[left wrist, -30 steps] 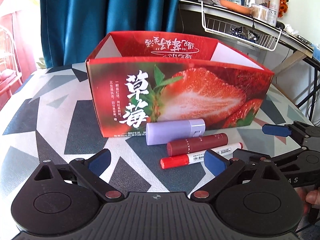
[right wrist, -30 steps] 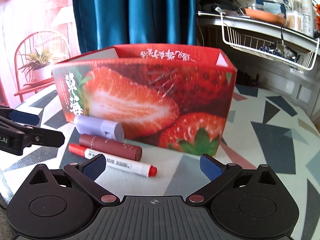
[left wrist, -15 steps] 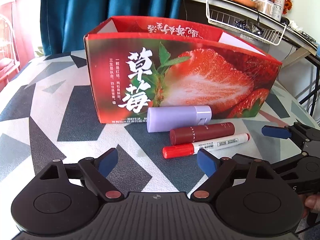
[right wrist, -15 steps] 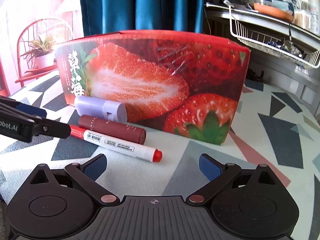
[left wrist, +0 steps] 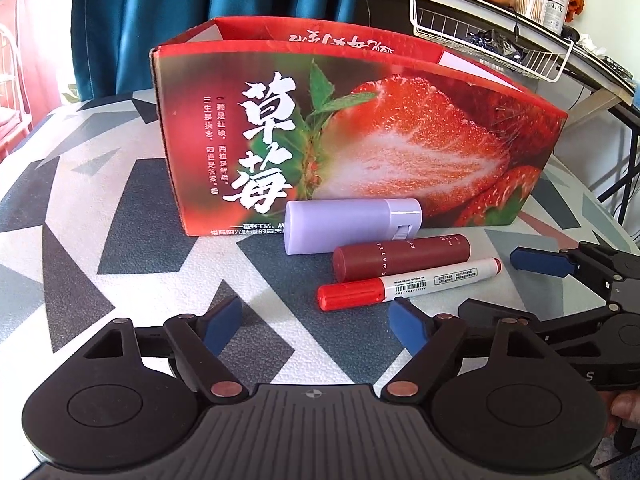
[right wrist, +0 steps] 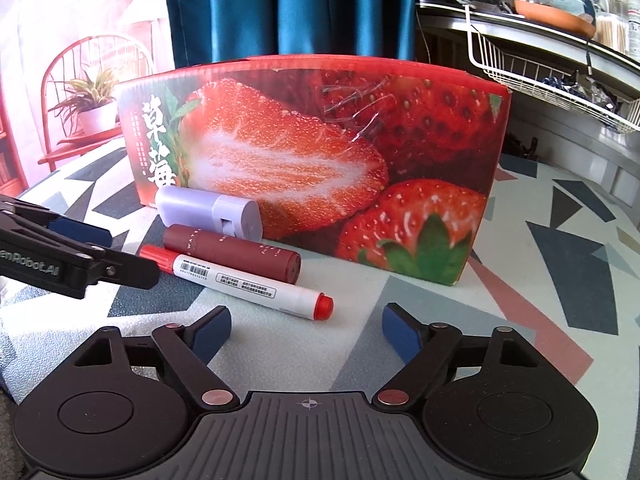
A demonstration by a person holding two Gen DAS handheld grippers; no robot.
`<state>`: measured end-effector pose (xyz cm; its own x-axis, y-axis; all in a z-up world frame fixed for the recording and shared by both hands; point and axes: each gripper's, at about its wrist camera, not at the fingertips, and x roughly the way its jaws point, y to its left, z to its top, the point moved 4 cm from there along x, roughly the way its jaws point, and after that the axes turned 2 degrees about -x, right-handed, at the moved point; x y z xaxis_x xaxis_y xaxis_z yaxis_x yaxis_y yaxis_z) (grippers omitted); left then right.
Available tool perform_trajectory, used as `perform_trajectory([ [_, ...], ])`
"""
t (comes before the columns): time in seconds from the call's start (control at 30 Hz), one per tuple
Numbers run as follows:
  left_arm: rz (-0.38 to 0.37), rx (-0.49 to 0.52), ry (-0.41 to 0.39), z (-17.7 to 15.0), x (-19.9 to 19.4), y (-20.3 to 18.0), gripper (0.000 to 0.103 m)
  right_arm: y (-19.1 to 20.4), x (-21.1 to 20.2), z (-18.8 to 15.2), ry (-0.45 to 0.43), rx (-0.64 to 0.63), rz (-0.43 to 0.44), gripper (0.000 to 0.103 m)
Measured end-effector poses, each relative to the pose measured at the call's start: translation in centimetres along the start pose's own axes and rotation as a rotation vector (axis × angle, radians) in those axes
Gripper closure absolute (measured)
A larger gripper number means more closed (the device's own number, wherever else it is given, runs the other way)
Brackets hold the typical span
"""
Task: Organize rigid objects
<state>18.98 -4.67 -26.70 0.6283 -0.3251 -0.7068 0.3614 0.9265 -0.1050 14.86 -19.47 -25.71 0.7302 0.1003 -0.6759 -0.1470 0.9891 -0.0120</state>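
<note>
From my left camera the left tongs (left wrist: 316, 322) hang over the patterned table (left wrist: 100, 216) with nothing between their blue pads, and the jaws are narrowing as I watch; a second ago they stood visibly wider. My right tongs (right wrist: 306, 330) do the same: empty, released, closing in over bare table, narrower than they were half a second back.

Three things lie in a row just in front of the strawberry box (left wrist: 360, 136), which stands open-topped on the table. The lilac tube (left wrist: 352, 226) lies against the foot of the box. Just beside it, on my side, lies the dark red lipstick (left wrist: 402, 258), and touching that along its length is the red-capped marker (left wrist: 404, 284), its cap pointing toward my left tongs. None of the three has shifted since the earlier frames.

What has changed is my view: the box and the three things fill more of both pictures than a second ago, and from the right camera I no longer see inside the box, only its front wall.

In the left view the marker's red cap sits just ahead of the right-hand pad of the left tongs, apart from it. In the right view the marker's other red end lies just ahead of the gap between the pads. Each pair of tongs shows at the edge of the other's picture, flanking the row.
</note>
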Motion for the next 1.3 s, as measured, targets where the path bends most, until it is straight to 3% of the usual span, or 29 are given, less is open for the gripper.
perform_trajectory([
  [0.4, -0.024, 0.035, -0.016, 0.2, 0.5, -1.3, 0.026, 0.2, -0.2, 0.0, -0.012, -0.012, 0.020, 0.033],
  [0.63, -0.072, 0.061, -0.016, 0.1, 0.3, -1.9, 0.043, 0.3, -0.3, -0.1, -0.016, -0.023, 0.028, 0.038],
  [0.97, -0.080, 0.090, -0.019, -0.1, 0.4, -2.4, 0.044, 0.3, -0.4, -0.1, -0.021, -0.035, 0.052, 0.045],
  [1.3, -0.094, 0.073, -0.001, -0.3, 0.0, -2.0, 0.048, 0.2, -0.6, 0.2, -0.011, -0.029, 0.053, 0.058],
])
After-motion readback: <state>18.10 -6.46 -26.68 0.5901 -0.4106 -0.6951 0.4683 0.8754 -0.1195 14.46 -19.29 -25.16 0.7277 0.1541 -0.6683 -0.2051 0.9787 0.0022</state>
